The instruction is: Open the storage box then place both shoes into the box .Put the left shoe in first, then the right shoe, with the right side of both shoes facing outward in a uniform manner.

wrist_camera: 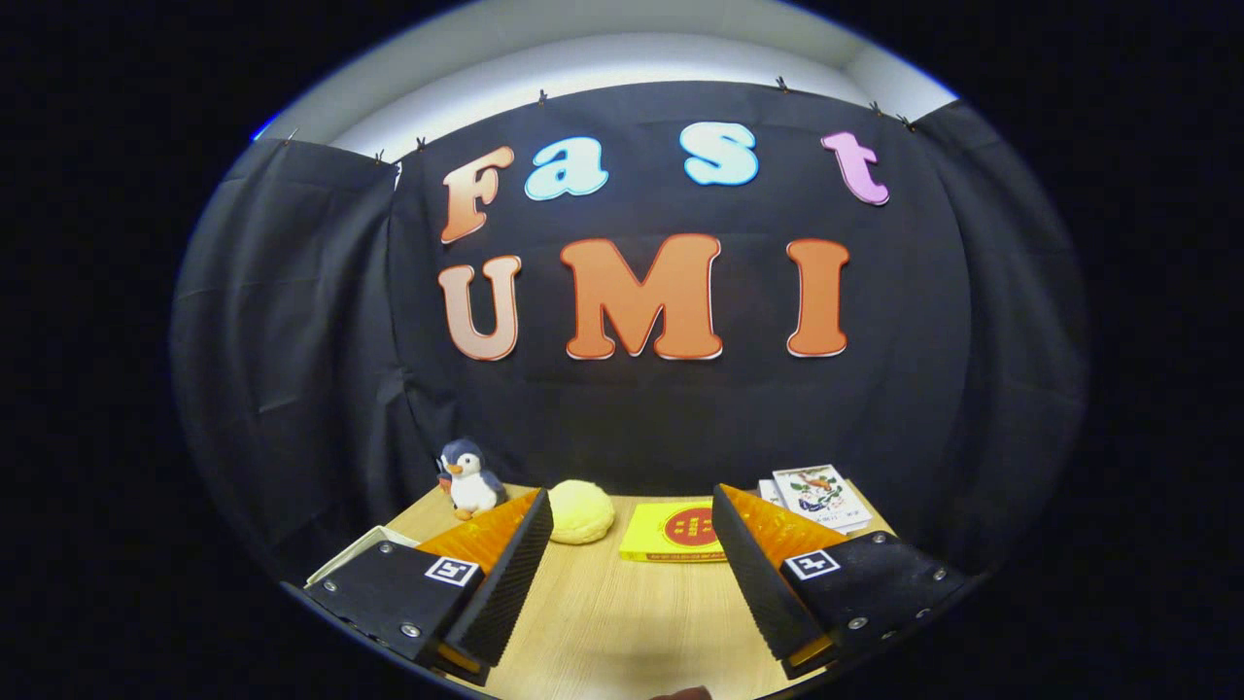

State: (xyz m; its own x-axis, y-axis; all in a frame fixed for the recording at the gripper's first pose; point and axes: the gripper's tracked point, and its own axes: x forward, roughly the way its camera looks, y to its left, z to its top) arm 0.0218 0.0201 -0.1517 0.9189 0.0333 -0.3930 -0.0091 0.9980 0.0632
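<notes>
My gripper (632,515) is open, its two black ribbed fingers (505,574) spread wide with bare wooden table between them. Nothing is held. A white flat edge (355,552), possibly a box or lid, peeks out beside the left finger; what it is cannot be told.
On the wooden table (622,612) beyond the fingers sit a penguin plush (469,479), a yellow round soft object (580,511), a flat yellow box with a red circle (677,532) and a stack of white booklets (819,496) at the back right. Black cloth walls close the back and sides.
</notes>
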